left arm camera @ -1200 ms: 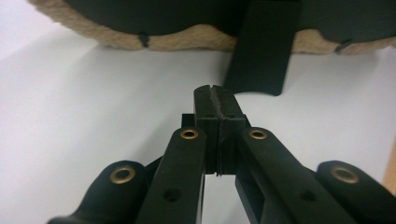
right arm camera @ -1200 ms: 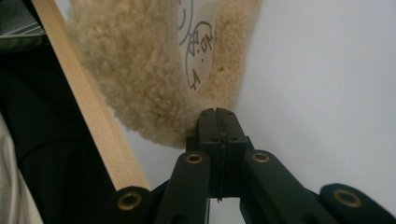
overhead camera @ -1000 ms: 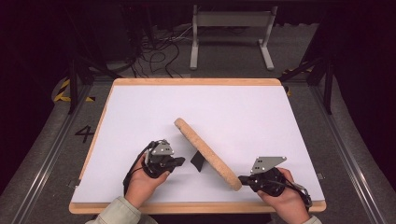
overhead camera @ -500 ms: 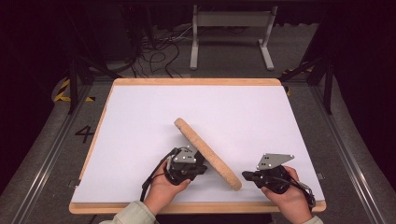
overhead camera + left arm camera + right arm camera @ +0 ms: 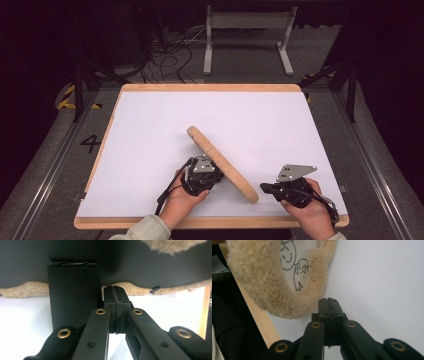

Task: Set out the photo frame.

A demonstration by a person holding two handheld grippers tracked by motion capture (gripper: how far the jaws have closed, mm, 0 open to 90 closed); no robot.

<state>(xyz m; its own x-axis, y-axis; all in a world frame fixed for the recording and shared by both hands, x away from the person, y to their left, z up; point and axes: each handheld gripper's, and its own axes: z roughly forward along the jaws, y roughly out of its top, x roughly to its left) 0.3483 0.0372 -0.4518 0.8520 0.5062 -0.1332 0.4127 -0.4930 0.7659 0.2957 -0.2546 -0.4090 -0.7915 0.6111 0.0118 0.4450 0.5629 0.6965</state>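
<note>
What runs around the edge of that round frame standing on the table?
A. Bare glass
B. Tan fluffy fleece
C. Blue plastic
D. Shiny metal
B: the right gripper view shows the frame rimmed in thick tan fleece around a cartoon drawing.

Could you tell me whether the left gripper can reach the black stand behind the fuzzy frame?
Probably yes: the left gripper, shut, sits right beside the black stand, nothing between them.

Table [image 5: 150, 125] brightly lit — surroundings dark; close-up views soft, slightly blurred.
</note>
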